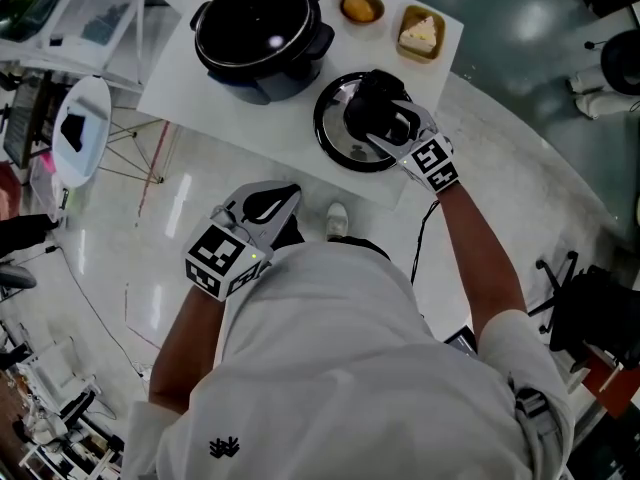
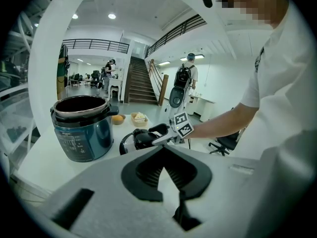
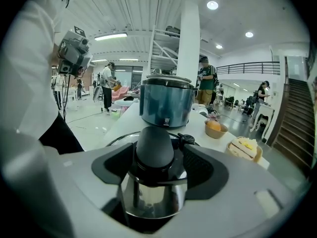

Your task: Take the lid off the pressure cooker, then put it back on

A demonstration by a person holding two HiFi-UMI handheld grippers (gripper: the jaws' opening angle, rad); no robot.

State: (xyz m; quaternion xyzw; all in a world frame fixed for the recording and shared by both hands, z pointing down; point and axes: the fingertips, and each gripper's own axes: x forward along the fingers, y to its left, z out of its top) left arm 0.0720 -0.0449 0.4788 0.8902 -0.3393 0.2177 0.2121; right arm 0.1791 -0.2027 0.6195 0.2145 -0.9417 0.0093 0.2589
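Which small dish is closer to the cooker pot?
The round bowl with the orange food, beside the cooker pot; the square dish with the pale slice sits farther out.

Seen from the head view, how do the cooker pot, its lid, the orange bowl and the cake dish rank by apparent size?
1. cooker pot
2. lid
3. cake dish and orange bowl: nearly alike, so I won't rank them.

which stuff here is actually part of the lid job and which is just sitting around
Part of the job:
- pressure cooker, standing open
- its lid, lying beside the cooker
- right gripper, jaws open round the lid's knob

Just lying about:
- small bowl with something orange
- tray with a pale wedge of food
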